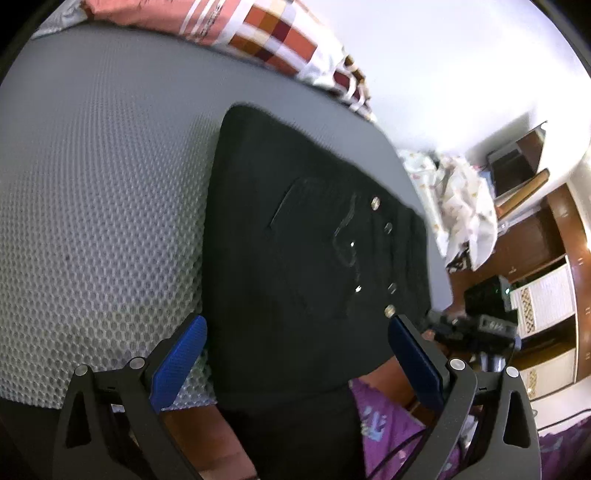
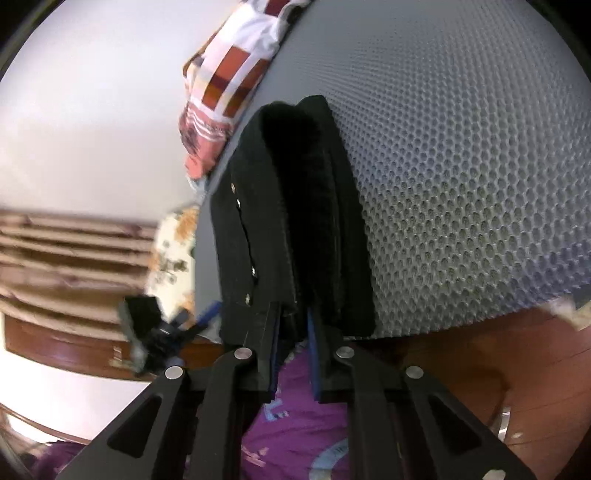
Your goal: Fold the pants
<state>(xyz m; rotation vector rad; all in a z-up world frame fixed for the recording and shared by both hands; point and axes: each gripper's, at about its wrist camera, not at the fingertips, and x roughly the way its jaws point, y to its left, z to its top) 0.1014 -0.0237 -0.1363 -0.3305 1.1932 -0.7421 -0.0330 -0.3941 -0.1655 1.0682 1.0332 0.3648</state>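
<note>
My right gripper (image 2: 293, 325) is pinched narrow on the near edge of the black pants (image 2: 291, 206), the blue pads (image 2: 313, 350) clamped around a thick stack of layers. From this wrist the bundle runs away from me toward 12 o'clock, its long axis nearly in line with the gripper fingers, and it rests on the grey mesh bed surface (image 2: 461, 166). The row of metal buttons sits on the flap at about 10 o'clock.

My left gripper (image 1: 297, 339) is spread wide and holds nothing. The pants (image 1: 295, 240) lie straight ahead of it at 12 o'clock, and the near edge hangs over the bed edge between the two blue pads (image 1: 181, 358), neither of which I can see touching cloth. The buttons (image 1: 388, 227) line up toward 1 o'clock, just beyond the right pad.

I judge the fold well along: the cloth already looks doubled into a compact block. The right hand is the one with a hold, so the next move turns on it; the left is close enough to steady or take the same near edge. A patterned blanket (image 1: 280, 33) lies bunched at the far side of the bed, well apart from the pants.
</note>
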